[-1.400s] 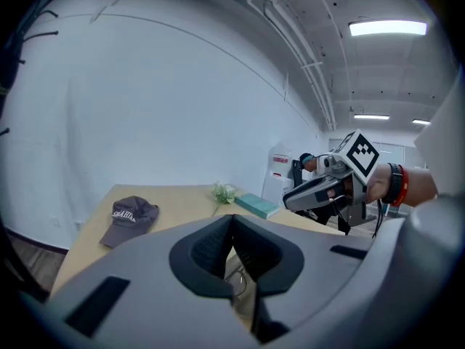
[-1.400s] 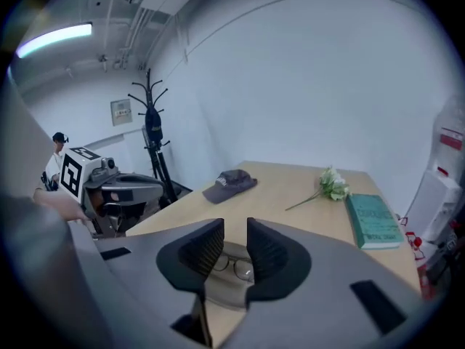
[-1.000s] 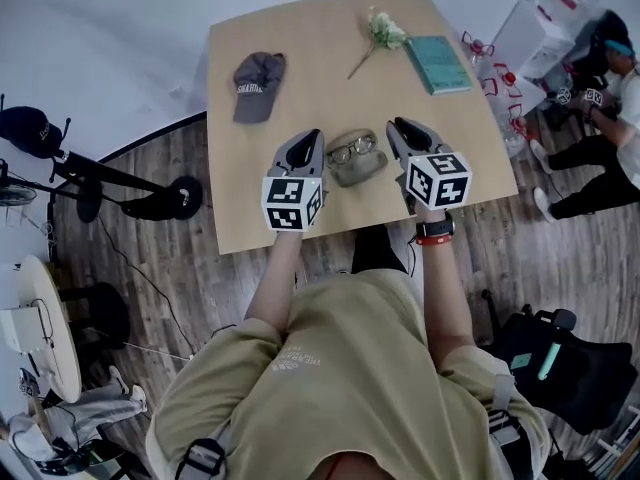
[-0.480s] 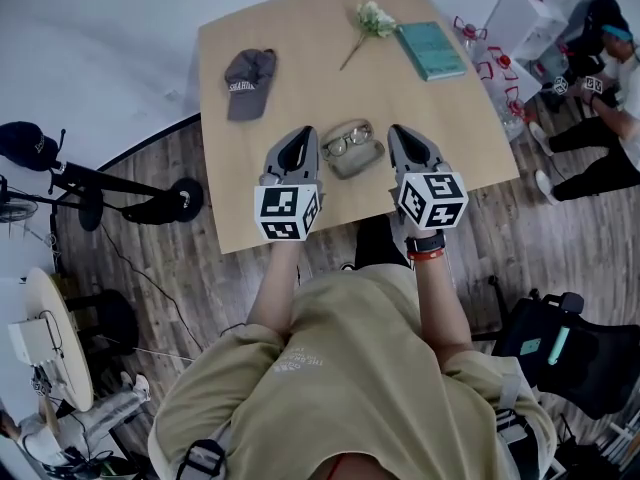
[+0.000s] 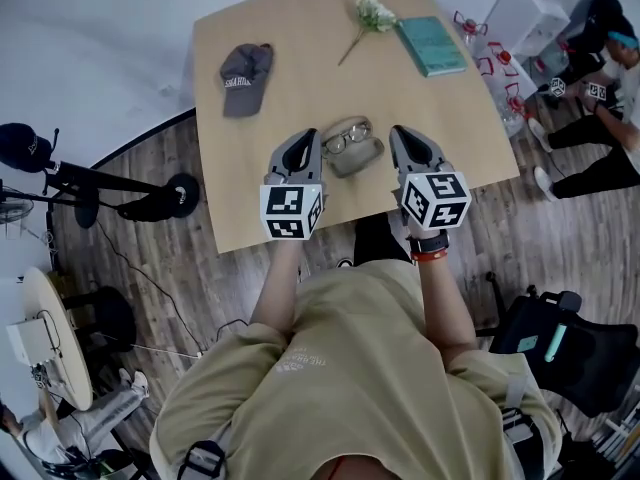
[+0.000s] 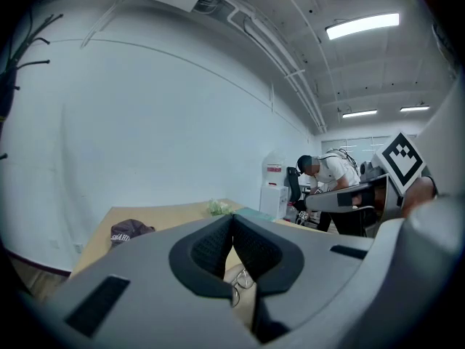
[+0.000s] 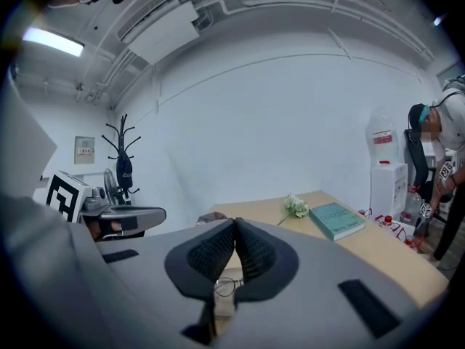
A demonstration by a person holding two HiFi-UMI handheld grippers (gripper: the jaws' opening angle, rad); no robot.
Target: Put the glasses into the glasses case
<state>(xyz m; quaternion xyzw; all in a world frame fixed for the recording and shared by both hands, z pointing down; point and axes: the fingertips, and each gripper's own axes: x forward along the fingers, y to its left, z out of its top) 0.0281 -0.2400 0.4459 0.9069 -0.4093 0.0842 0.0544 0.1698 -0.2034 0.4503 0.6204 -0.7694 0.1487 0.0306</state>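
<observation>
far left on the table [image 5: 300, 48] lay the cap [image 5: 245, 71], out of play. my left gripper [image 5: 313, 136] hovered just beside the case, its jaws closed tip to tip on nothing. between my two grippers sat the open case [image 5: 366, 158], near the table's front edge. the glasses [image 5: 346, 140] lay in it, lenses up; whether they were fully seated i couldn't tell. my right gripper [image 5: 398, 131] stood just beside the case on its other side, jaws likewise pressed together and empty. the flower [image 5: 371, 13] and book [image 5: 431, 46] lay well apart toward the far right corner.

i judged the putting-in as good as done, and the step in hand to be the finish: shutting the case. for that i'd need to steady the base with one gripper and fold the lid over with the other. the risks i saw were catching a temple arm under the lid or nudging the case toward the edge.
</observation>
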